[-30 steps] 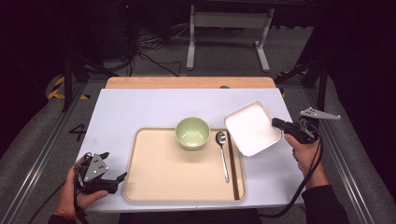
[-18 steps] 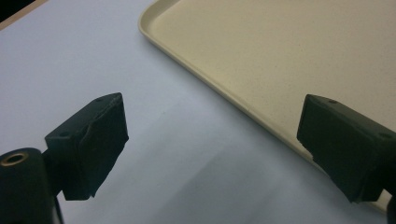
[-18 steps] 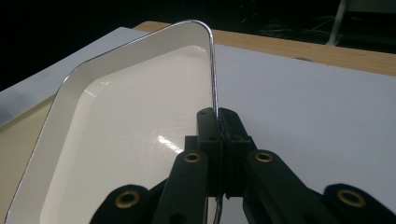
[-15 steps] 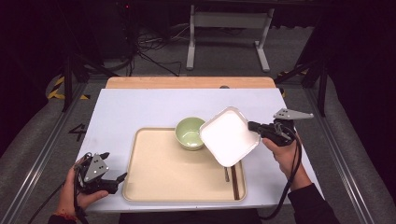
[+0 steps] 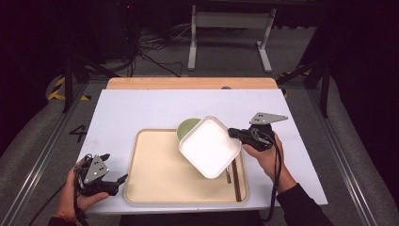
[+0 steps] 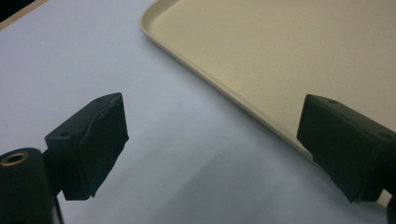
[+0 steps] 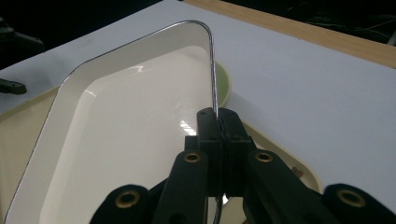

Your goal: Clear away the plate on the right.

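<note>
My right gripper (image 5: 234, 133) (image 7: 216, 122) is shut on the rim of a white square plate (image 5: 209, 147) (image 7: 121, 130) and holds it in the air over the right part of the beige tray (image 5: 160, 169) (image 7: 11, 140). The plate covers most of a green bowl (image 5: 187, 126) (image 7: 223, 86) and the spoon (image 5: 228, 176) beneath it. Brown chopsticks (image 5: 236, 184) lie along the tray's right side. My left gripper (image 5: 115, 176) (image 6: 212, 144) rests open on the white table off the tray's (image 6: 280, 60) near left corner, with nothing between its jaws.
A white sheet (image 5: 141, 108) covers the table, with a wooden strip (image 5: 188, 83) along its far edge. A metal stand (image 5: 228, 33) and cables lie on the floor beyond. Rails run along both sides of the table.
My right gripper has carried the white plate leftward from the table's right side to above the tray, so it now covers the bowl and spoon. The left gripper has stayed where it was.
</note>
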Motion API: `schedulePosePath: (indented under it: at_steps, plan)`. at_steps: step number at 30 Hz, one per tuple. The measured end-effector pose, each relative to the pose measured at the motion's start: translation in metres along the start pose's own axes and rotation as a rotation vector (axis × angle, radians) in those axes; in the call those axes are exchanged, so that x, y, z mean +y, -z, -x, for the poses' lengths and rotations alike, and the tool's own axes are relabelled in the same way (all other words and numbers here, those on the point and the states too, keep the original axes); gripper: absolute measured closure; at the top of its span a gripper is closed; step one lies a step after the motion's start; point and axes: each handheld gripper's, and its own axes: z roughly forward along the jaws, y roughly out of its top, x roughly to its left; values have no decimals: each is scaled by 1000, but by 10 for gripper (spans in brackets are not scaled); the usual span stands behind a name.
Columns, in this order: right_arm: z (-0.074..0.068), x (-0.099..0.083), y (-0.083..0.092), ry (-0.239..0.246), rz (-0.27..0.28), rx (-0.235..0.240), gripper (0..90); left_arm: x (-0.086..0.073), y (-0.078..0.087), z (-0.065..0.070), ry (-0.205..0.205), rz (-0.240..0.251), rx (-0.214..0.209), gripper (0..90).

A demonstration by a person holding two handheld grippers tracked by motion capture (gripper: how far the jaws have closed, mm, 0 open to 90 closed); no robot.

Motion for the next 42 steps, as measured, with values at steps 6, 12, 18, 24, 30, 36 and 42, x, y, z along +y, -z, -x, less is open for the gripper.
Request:
schedulePosePath:
  at_steps: [6, 12, 18, 24, 30, 36, 42]
  plan:
    - [-17, 5, -21, 49, -33, 26, 898, 0, 0, 0, -4, -1, 1, 95]
    - [-33, 7, -39, 87, -50, 40, 898, -1, 0, 0, 0, -4, -2, 95]
    - [-47, 9, -55, 119, -72, 60, 898, -1, 0, 0, -3, -4, -3, 95]
    - [-61, 11, -73, 151, -96, 87, 898, -1, -1, 0, -8, -7, -4, 95]
    - [-74, 14, -88, 181, -109, 112, 897, -2, -1, 0, -3, -8, -5, 95]
    - [-79, 13, -100, 199, -128, 122, 896, -3, -1, 0, -6, -9, -2, 95]
    - [-85, 12, -108, 223, -136, 137, 896, -3, -1, 0, -11, -11, -5, 95]
